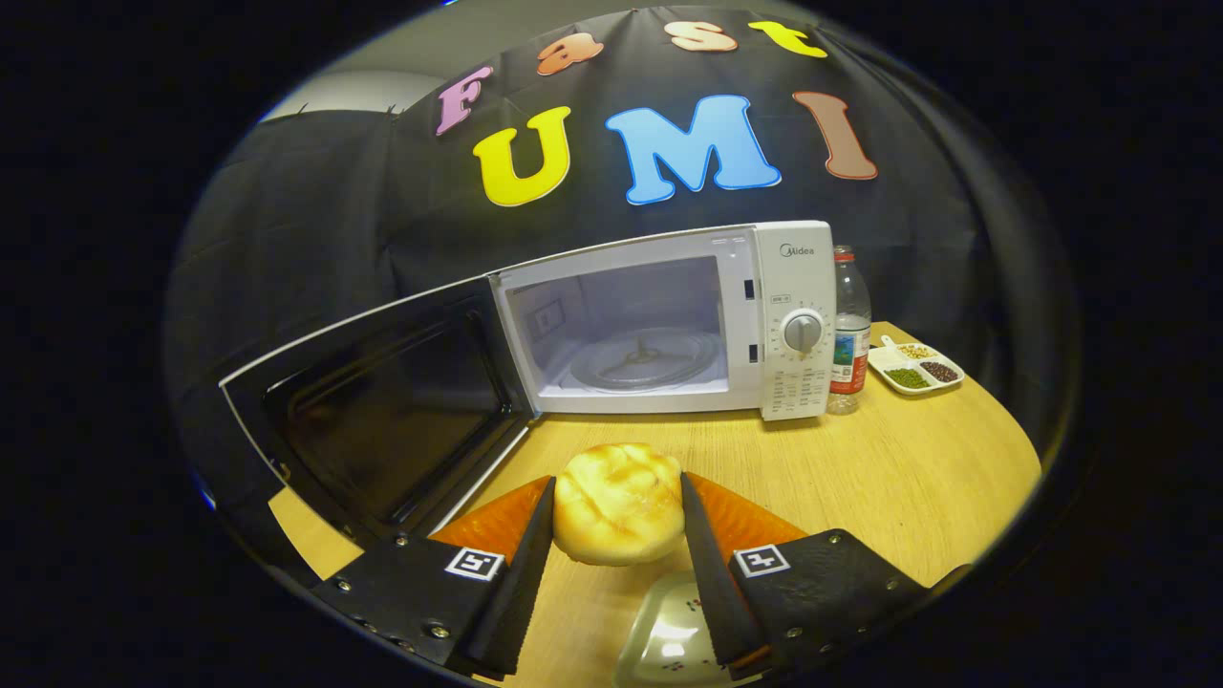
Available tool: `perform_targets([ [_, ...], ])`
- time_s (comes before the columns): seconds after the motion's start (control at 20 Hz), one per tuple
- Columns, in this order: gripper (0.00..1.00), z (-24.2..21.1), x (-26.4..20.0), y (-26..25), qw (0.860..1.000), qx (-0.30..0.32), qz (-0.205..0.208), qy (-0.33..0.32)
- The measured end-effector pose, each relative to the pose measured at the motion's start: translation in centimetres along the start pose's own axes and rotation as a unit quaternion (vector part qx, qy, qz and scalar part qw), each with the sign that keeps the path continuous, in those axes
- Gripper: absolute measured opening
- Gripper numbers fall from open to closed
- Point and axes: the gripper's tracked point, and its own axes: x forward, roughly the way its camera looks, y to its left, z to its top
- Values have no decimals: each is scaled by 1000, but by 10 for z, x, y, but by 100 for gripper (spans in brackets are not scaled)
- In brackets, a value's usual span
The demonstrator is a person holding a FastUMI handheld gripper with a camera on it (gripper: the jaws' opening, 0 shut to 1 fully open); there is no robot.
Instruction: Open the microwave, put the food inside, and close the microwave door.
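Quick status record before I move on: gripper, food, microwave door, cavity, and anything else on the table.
gripper: fingers pressed on both sides of the bread bun, held above the table
microwave: beyond the fingers, on the table
door: swung wide open
cavity: glass turntable bare
bowl: below the fingers
water bottle: upright beside the control panel
divided dish: next to the bottle, holds beans
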Motion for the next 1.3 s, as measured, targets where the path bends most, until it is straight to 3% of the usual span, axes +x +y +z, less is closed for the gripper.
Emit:
perform_targets([
  [0.4, 73, 50, 84, 29, 994, 88, 11, -59],
  [0.65, 72, 79, 129, 31, 984, 136, -18, -112],
  [1.05, 72, 86, 206, 8, 969, 211, -58, -117],
  [1.3, 72, 84, 235, -3, 965, 216, -85, -126],
])
